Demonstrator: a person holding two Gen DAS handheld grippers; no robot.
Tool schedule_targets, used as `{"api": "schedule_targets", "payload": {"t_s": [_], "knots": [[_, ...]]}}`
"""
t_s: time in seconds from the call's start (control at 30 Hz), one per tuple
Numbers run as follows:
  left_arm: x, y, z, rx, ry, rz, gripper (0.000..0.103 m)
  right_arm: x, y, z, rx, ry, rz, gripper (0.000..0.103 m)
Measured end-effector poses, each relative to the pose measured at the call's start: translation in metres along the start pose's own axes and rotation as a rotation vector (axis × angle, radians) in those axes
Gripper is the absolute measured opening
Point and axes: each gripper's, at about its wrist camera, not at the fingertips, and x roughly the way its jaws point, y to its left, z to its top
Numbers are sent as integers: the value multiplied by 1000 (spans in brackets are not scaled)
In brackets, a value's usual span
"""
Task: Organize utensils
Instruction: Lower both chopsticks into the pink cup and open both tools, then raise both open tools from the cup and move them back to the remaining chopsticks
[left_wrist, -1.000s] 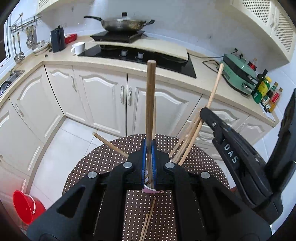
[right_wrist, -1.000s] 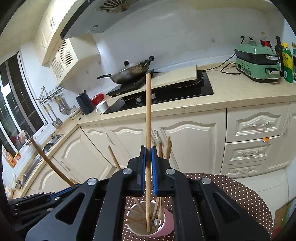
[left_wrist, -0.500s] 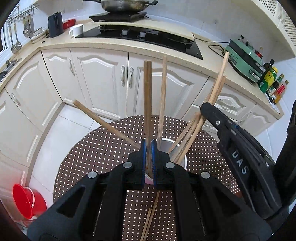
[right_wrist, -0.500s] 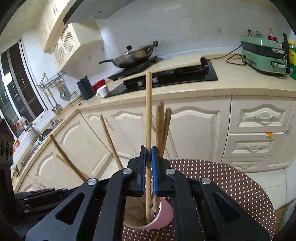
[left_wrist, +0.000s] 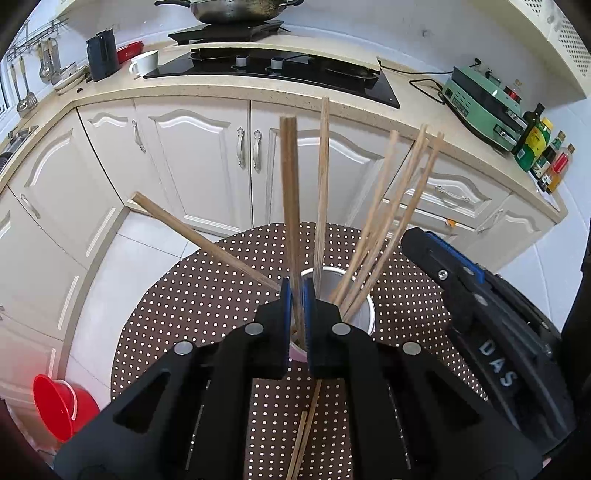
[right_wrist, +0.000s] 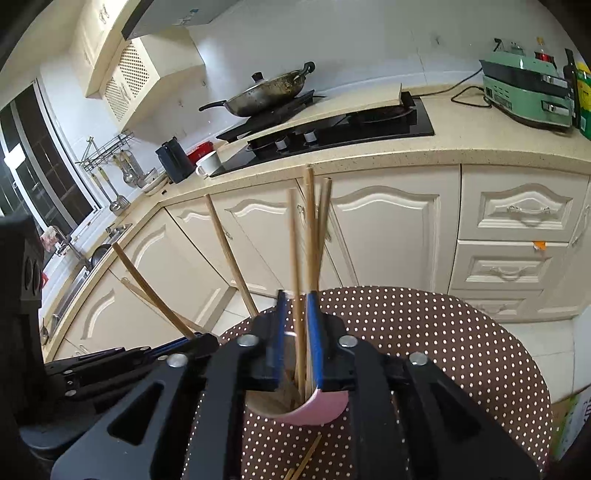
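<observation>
Kitchen, dotted round table (left_wrist: 207, 295). Most chopsticks already upright in pink cup (right_wrist: 321, 410). Left gripper (left_wrist: 297, 321) pinching dark chopstick (left_wrist: 290, 206), tip in cup. Right gripper (right_wrist: 295, 339) just opening around light chopstick (right_wrist: 295, 258), pads clear. Left: release both, collect loose chopsticks (left_wrist: 304, 424) off table.
</observation>
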Motion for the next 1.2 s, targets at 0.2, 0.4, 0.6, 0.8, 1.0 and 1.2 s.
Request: {"api": "schedule_targets", "payload": {"t_s": [0.2, 0.4, 0.6, 0.8, 1.0, 1.2], "knots": [[-9, -3, -2, 7, 0, -20, 28, -18, -7, 0, 18, -5, -34, 42], [-29, -6, -4, 7, -63, -19, 46, -38, -11, 0, 12, -20, -69, 54], [-46, -10, -10, 22, -96, -10, 46, -54, -11, -3, 5, -29, -85, 58], [-62, -12, -17, 25, -113, -10, 48, -69, -9, -8, -7, -33, -93, 60], [-78, -11, -29, 23, -131, -11, 51, -85, -3, -16, -12, -42, -107, 66], [-95, -8, -43, 22, -146, -8, 53, -103, 1, -25, -10, -53, -125, 76]]}}
